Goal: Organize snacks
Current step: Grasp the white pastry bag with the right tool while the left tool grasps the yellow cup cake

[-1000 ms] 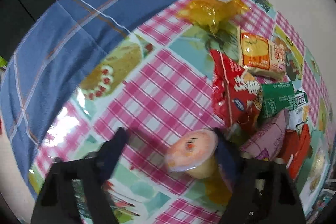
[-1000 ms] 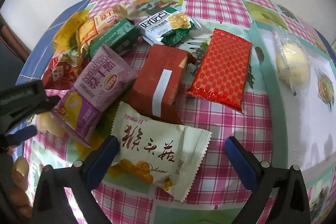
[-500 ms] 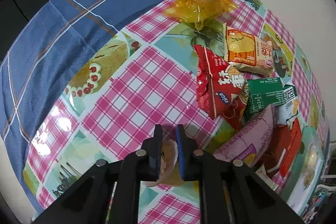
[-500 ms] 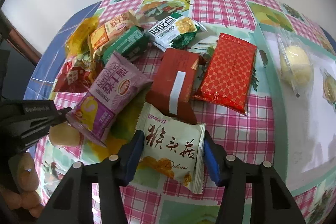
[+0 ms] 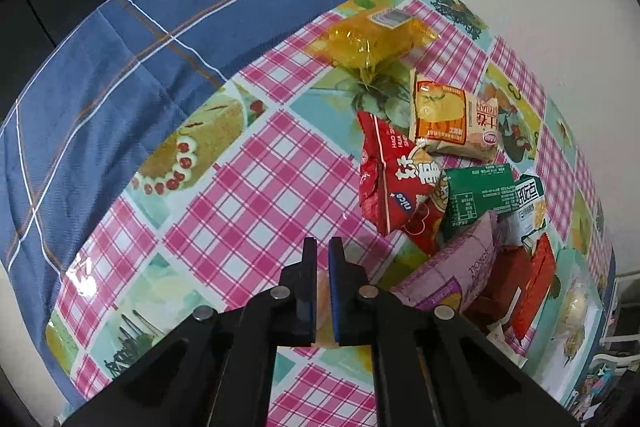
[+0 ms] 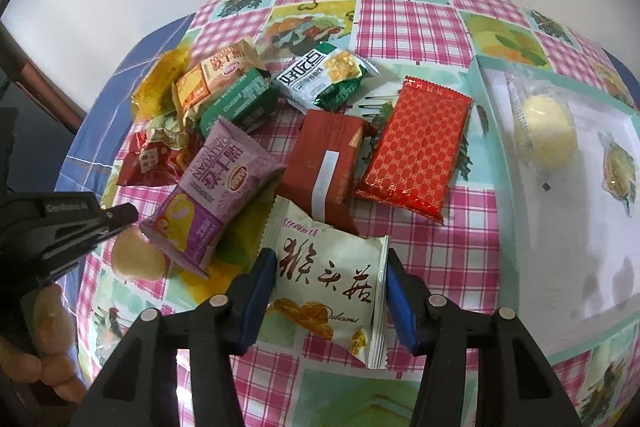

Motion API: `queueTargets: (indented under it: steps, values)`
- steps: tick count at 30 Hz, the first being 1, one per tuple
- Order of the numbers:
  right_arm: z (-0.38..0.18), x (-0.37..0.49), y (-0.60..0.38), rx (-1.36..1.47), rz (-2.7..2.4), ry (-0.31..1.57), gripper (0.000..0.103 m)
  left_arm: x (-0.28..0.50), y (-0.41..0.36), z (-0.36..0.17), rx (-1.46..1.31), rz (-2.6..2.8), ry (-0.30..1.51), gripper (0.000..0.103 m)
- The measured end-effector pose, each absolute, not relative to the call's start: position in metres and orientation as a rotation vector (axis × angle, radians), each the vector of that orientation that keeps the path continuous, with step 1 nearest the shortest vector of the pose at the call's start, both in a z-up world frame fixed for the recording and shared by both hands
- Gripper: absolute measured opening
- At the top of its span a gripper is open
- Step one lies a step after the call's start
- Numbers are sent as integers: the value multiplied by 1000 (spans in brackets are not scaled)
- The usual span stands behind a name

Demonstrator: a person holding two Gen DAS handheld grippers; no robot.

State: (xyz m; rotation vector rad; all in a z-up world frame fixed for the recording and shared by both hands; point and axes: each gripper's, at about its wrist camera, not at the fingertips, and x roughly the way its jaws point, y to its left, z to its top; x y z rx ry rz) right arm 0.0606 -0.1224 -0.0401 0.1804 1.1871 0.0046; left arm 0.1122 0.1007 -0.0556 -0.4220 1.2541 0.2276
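Observation:
My right gripper (image 6: 329, 255) is shut on a white snack packet (image 6: 328, 283) with dark Chinese characters; its blue pads press on the packet's two sides. The packet lies on the checked tablecloth at the near end of the snack pile. In the left wrist view my left gripper (image 5: 322, 247) is almost fully shut, with a peach-orange sliver of the jelly cup (image 5: 322, 293) pinched between its pads. The right wrist view shows the left gripper (image 6: 120, 217) at the left edge, and the cup's pale yellow body (image 6: 138, 261) hangs just under its tips, beside a purple packet (image 6: 224, 179).
Behind the white packet lie a brown-red packet (image 6: 324, 163), a red patterned packet (image 6: 416, 151), green packets (image 6: 240, 103), an orange packet (image 6: 212, 79), a yellow bag (image 5: 372, 39) and a red bag (image 5: 392, 183). A teal-rimmed white tray (image 6: 496, 147) on the right holds wrapped yellow pastries (image 6: 544, 131). A hand (image 6: 48, 343) shows lower left.
Both grippers went from wide open to closed. The left closed over the jelly cup, which is now mostly hidden under it. The right closed on the white packet.

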Motion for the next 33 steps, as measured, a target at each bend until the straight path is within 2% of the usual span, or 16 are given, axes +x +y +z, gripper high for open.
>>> queueTargets:
  steps: [5, 8, 10, 14, 19, 27, 33]
  values:
    - [-46, 57, -127, 187, -7, 1229, 56, 112, 101, -50, -377, 207, 1279, 5]
    - [-50, 56, -129, 184, -11, 1250, 56, 113, 92, -48, -311, 204, 1295, 8]
    - [-52, 55, -131, 183, -13, 1262, 56, 113, 85, -51, -259, 196, 1315, 21]
    - [-57, 55, -134, 183, -17, 1286, 56, 113, 74, -52, -186, 182, 1341, 26]
    - [-58, 54, -137, 194, -12, 1295, 56, 113, 65, -38, -149, 166, 1312, 40]
    - [-63, 55, -141, 200, -5, 1307, 56, 110, 40, -40, -15, 85, 1347, 41]
    - [-61, 49, -146, 198, -12, 1317, 56, 112, 19, -43, 41, 62, 1354, 51]
